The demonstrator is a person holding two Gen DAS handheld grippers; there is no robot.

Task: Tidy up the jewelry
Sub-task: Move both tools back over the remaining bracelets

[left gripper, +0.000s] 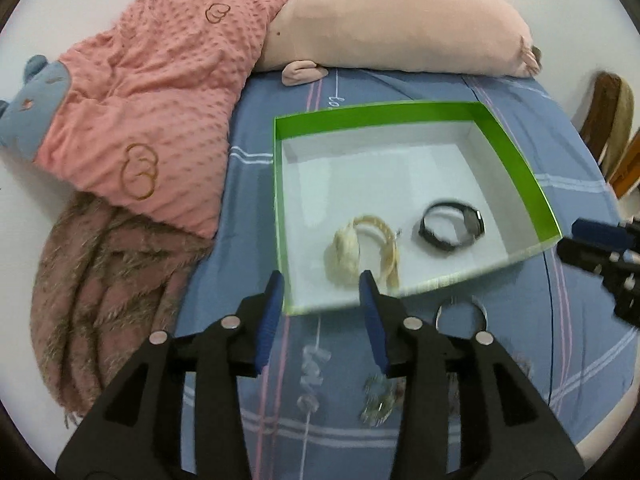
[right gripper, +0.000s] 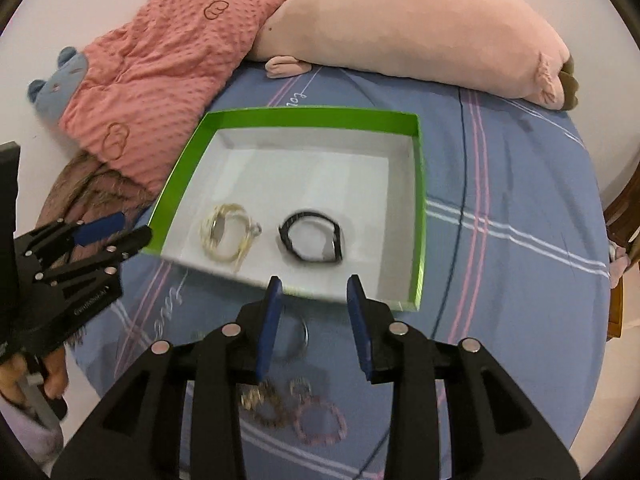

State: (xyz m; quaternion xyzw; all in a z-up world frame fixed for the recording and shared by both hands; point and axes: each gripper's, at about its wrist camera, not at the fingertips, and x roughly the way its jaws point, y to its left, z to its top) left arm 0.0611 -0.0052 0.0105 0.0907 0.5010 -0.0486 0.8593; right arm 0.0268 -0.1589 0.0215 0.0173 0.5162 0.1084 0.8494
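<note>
An open box with green walls (left gripper: 380,110) (right gripper: 312,118) and a white floor lies on the blue bedsheet. Inside it rest a cream and gold bracelet bundle (left gripper: 348,256) (right gripper: 224,236) and a black band (left gripper: 452,228) (right gripper: 312,236). My left gripper (left gripper: 321,284) hovers open over the box's near left corner, nothing between its pads. My right gripper (right gripper: 314,286) is open and empty above the box's near edge. On the sheet in front lie a silver bangle (left gripper: 460,312) (right gripper: 300,336), clear beads (left gripper: 312,372), a gold cluster (left gripper: 376,400) (right gripper: 252,396) and a pink beaded bracelet (right gripper: 320,424).
A pink dotted blanket (left gripper: 160,92) with a blue plush head, a long pink plush pillow (left gripper: 400,28) and a brown fuzzy throw (left gripper: 100,300) crowd the bed's left and back. Wooden furniture (left gripper: 612,128) stands past the bed's right edge. A hand (right gripper: 24,372) holds the left gripper.
</note>
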